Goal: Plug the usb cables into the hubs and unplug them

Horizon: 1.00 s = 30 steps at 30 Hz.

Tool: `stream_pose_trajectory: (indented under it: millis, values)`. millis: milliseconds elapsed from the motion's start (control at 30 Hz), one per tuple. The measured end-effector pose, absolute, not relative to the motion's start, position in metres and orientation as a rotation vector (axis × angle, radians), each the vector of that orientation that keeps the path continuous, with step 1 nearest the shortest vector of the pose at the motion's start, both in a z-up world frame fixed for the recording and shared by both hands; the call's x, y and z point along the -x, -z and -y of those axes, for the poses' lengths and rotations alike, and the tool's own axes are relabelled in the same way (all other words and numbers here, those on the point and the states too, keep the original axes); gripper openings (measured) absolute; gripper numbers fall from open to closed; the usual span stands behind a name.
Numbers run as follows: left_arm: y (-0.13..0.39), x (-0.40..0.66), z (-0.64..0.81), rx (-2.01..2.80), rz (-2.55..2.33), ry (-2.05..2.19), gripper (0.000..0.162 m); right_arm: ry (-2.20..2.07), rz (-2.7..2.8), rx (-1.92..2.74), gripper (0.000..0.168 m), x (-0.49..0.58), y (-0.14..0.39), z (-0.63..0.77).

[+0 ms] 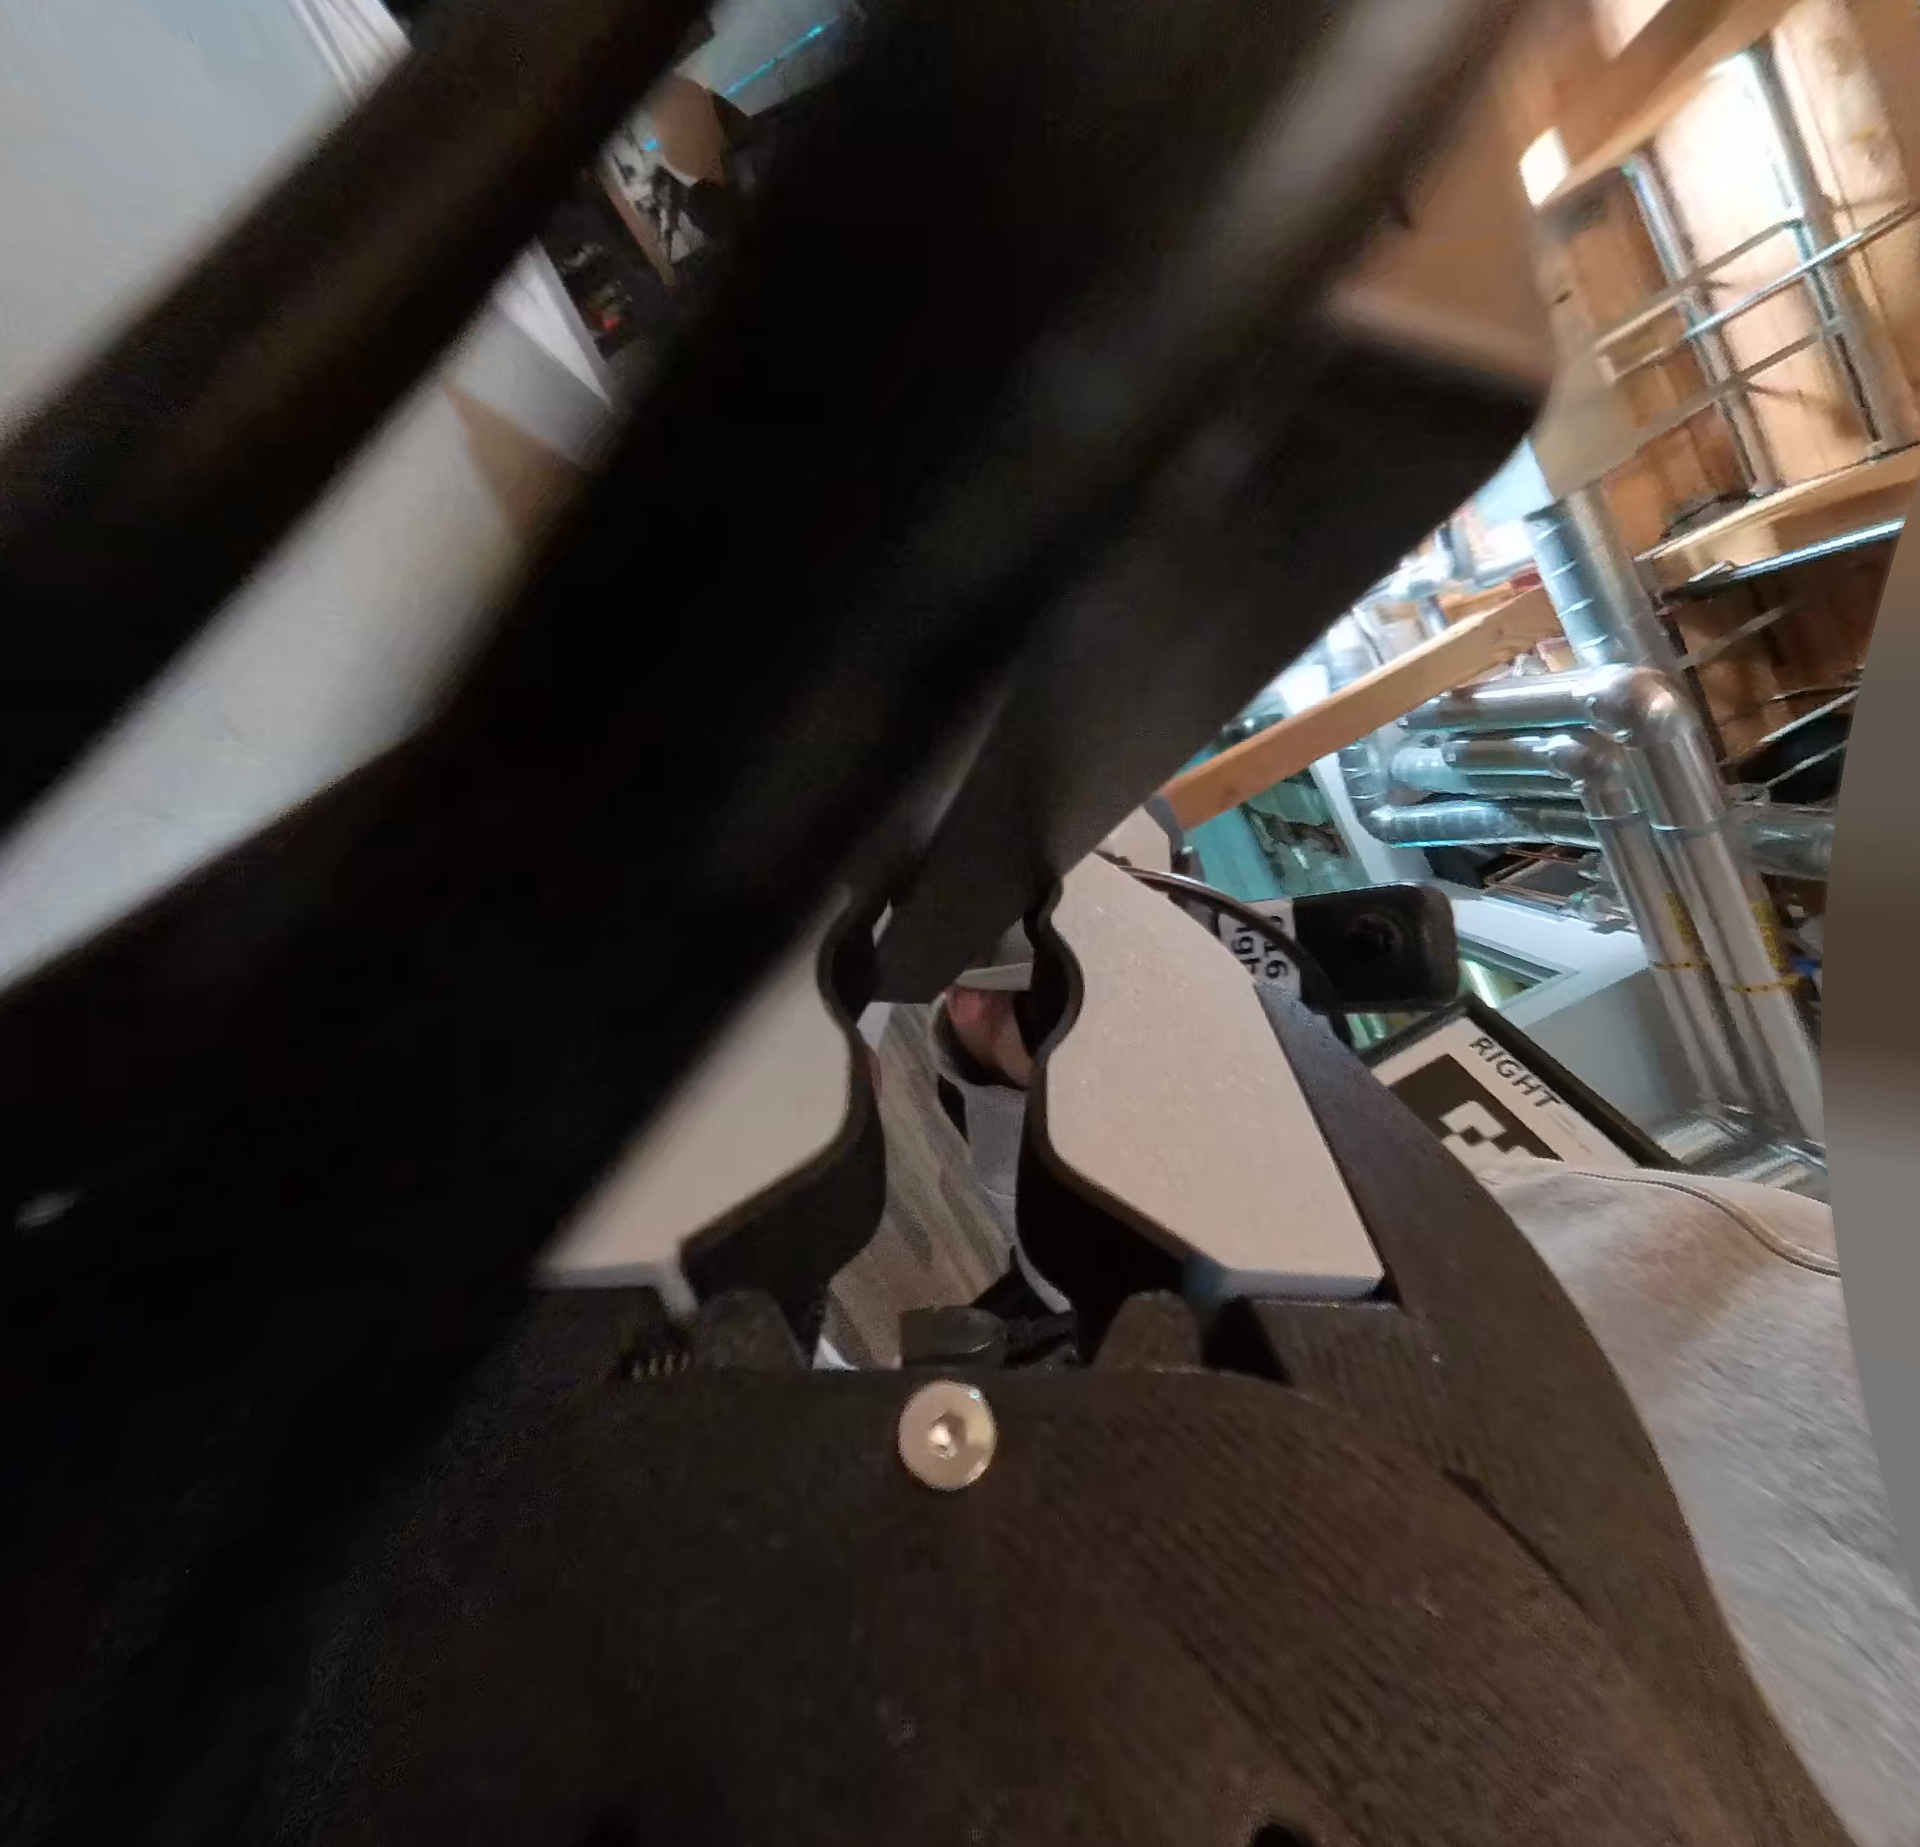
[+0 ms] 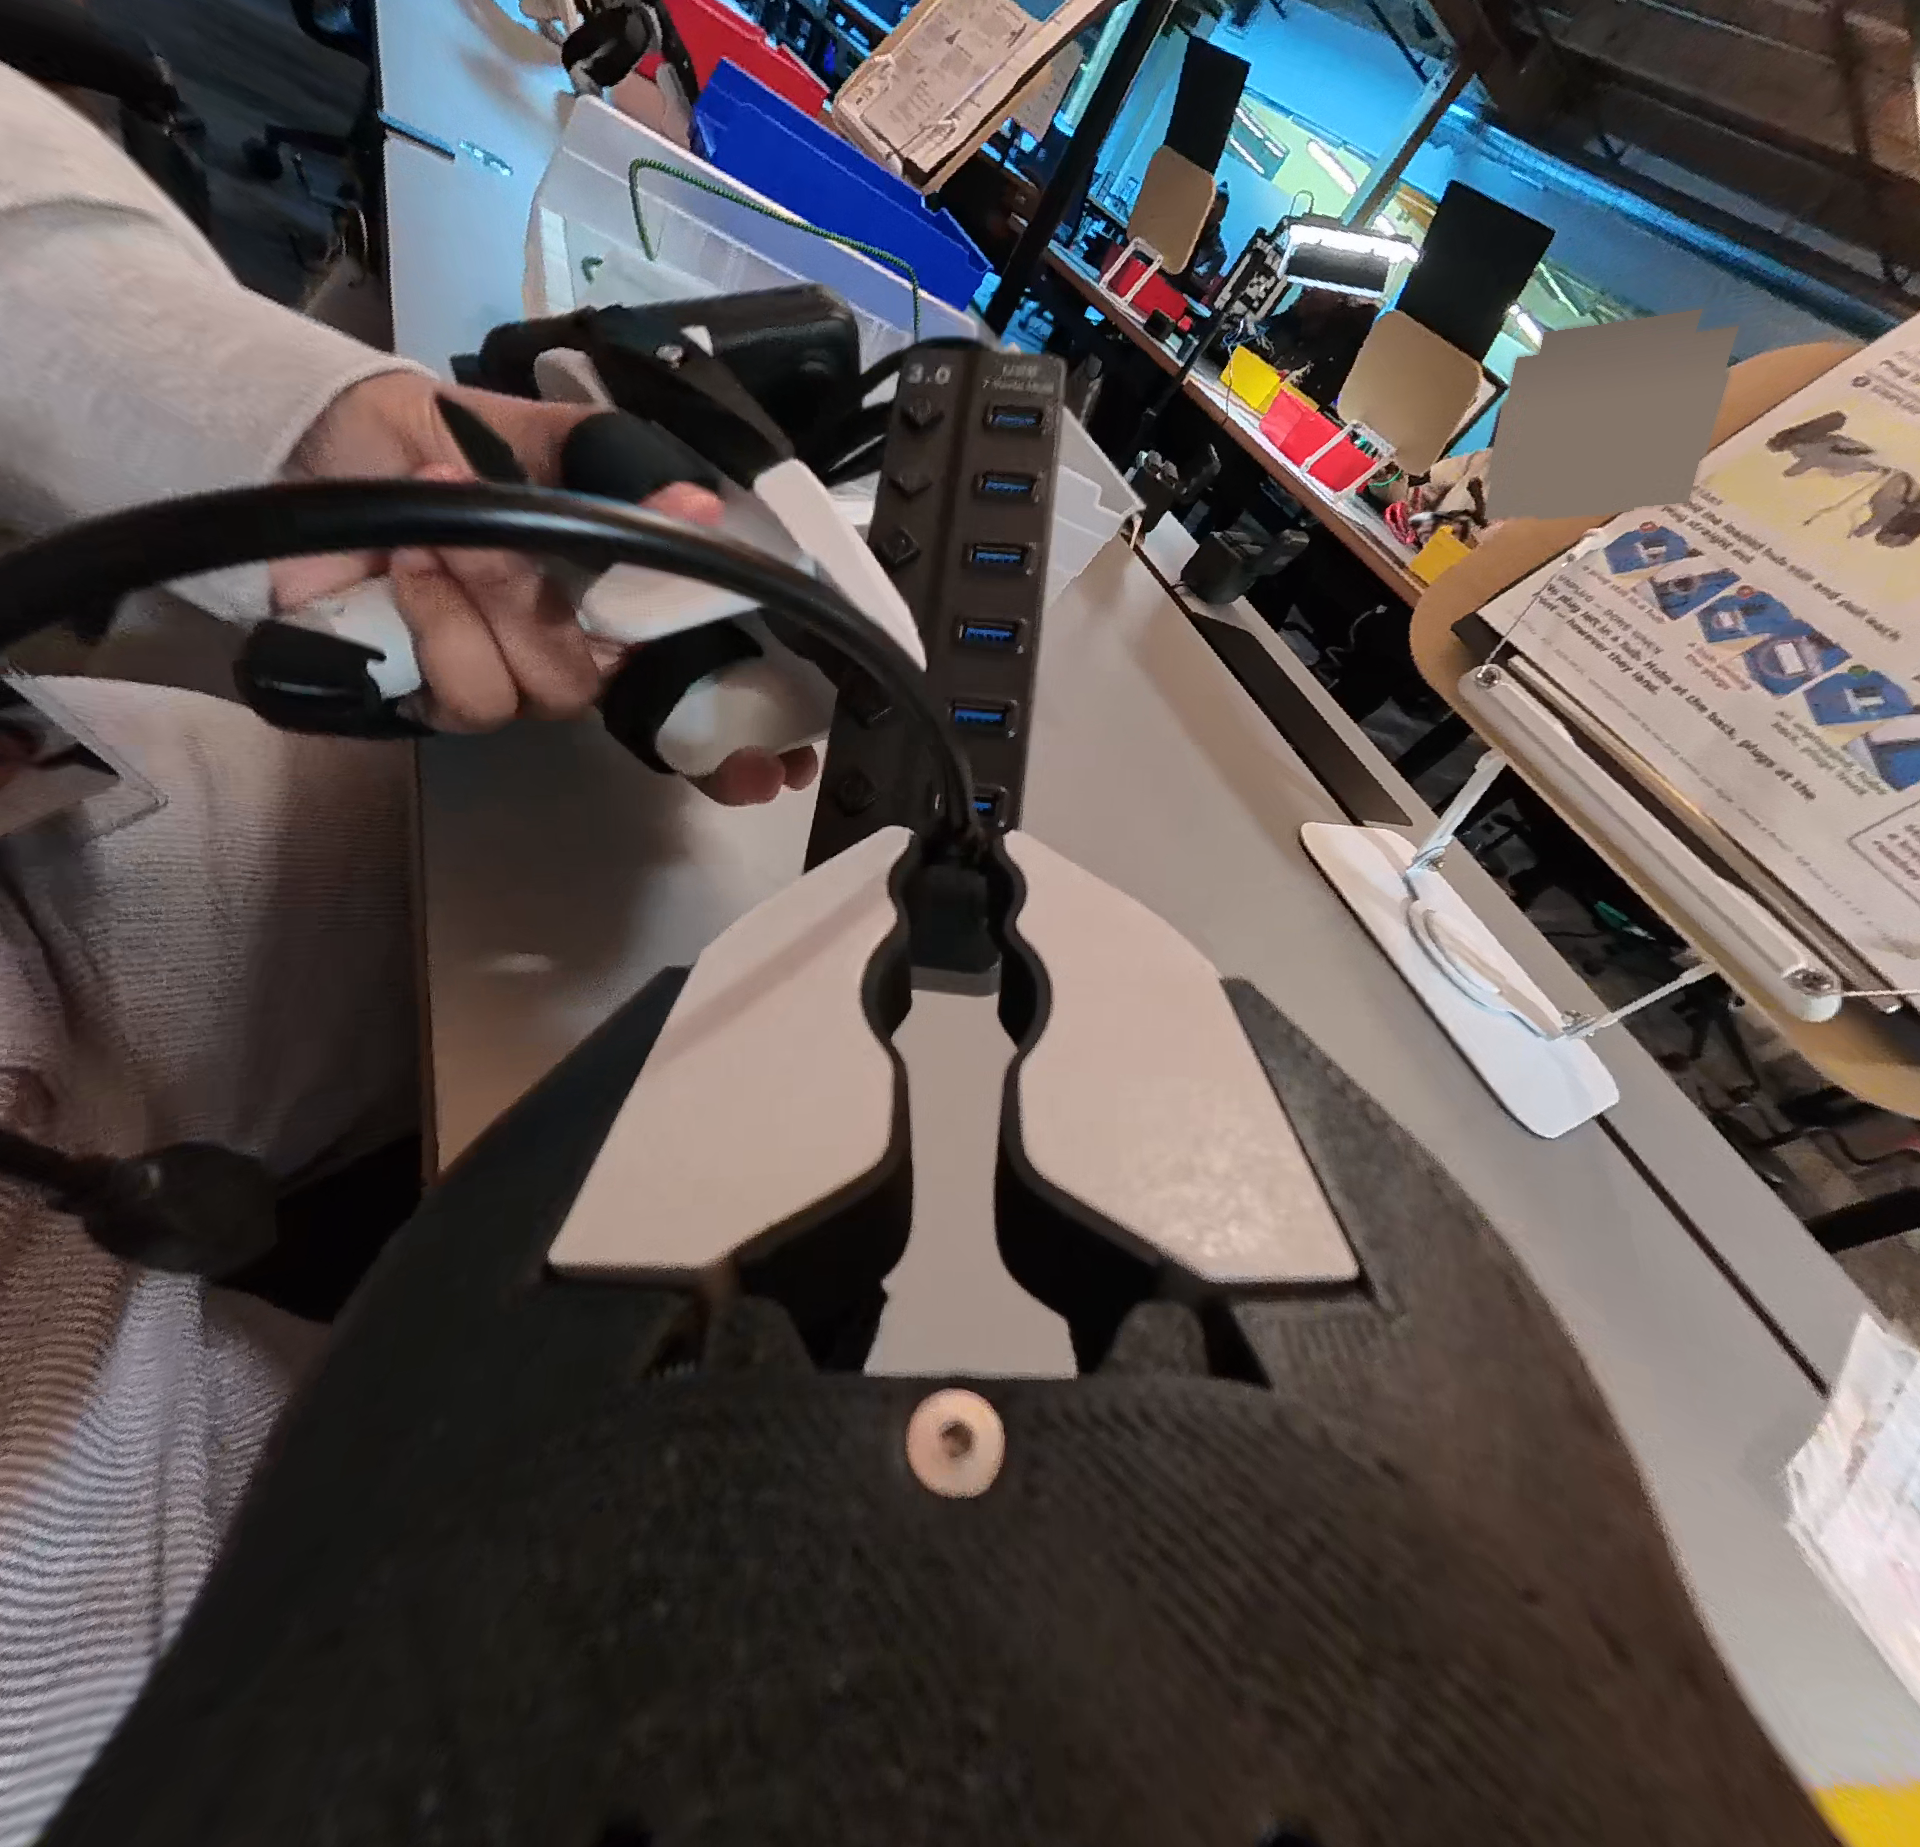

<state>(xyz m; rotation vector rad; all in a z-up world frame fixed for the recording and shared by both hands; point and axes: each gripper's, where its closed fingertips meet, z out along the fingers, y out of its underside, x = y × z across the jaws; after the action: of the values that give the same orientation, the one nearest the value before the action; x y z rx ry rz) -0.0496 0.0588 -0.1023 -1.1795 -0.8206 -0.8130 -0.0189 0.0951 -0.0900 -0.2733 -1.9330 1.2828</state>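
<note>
A black multi-port USB hub (image 2: 966, 592) with blue ports stands upright above the grey table (image 2: 1195, 758). My left gripper (image 2: 831, 644) is shut on the hub from its left side. In the left wrist view the hub (image 1: 1039, 447) fills the frame, with its end between the left gripper's (image 1: 951, 966) tips. My right gripper (image 2: 951, 914) is shut on a black USB plug (image 2: 951, 924), right in front of the hub's lowest port. The black cable (image 2: 520, 514) leaves the plug's far end and arcs left. I cannot tell whether plug and hub touch.
A document stand (image 2: 1714, 634) on a white base (image 2: 1455, 976) holds a printed sheet at the right. A clear bin (image 2: 644, 218) and a blue bin (image 2: 831, 176) sit behind the hub. A person's sleeve (image 2: 156, 343) is at the left. The right gripper's camera (image 1: 1371, 940) shows near the left gripper.
</note>
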Motion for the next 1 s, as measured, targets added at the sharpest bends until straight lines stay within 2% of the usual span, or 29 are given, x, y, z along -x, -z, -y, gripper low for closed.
stream_pose_trajectory:
  millis: [33,100,167,200,267,733,1000]
  values:
    - [0.105,0.051,-0.059,1.189,0.829,0.790,0.026,-1.302,1.931,0.294,0.012,0.020,0.090,-0.095]
    - [0.111,0.054,-0.059,1.197,0.847,0.771,0.025,-1.358,1.923,0.349,0.014,0.022,0.090,-0.094]
    - [0.109,0.057,-0.057,1.154,0.859,0.802,0.025,-1.414,1.938,0.436,0.046,0.028,0.093,-0.095]
    - [0.109,0.059,-0.056,1.140,0.869,0.805,0.025,-1.434,1.961,0.490,0.056,0.031,0.098,-0.096]
    - [0.111,0.062,-0.053,1.153,0.880,0.772,0.025,-1.480,1.995,0.565,0.061,0.033,0.102,-0.097]
    - [0.109,0.043,-0.065,1.204,0.798,0.856,0.026,-1.558,2.089,0.615,0.050,0.027,0.113,-0.082]
    - [0.106,0.040,-0.066,1.192,0.780,0.881,0.026,-1.706,2.144,0.759,0.051,0.025,0.117,-0.079]
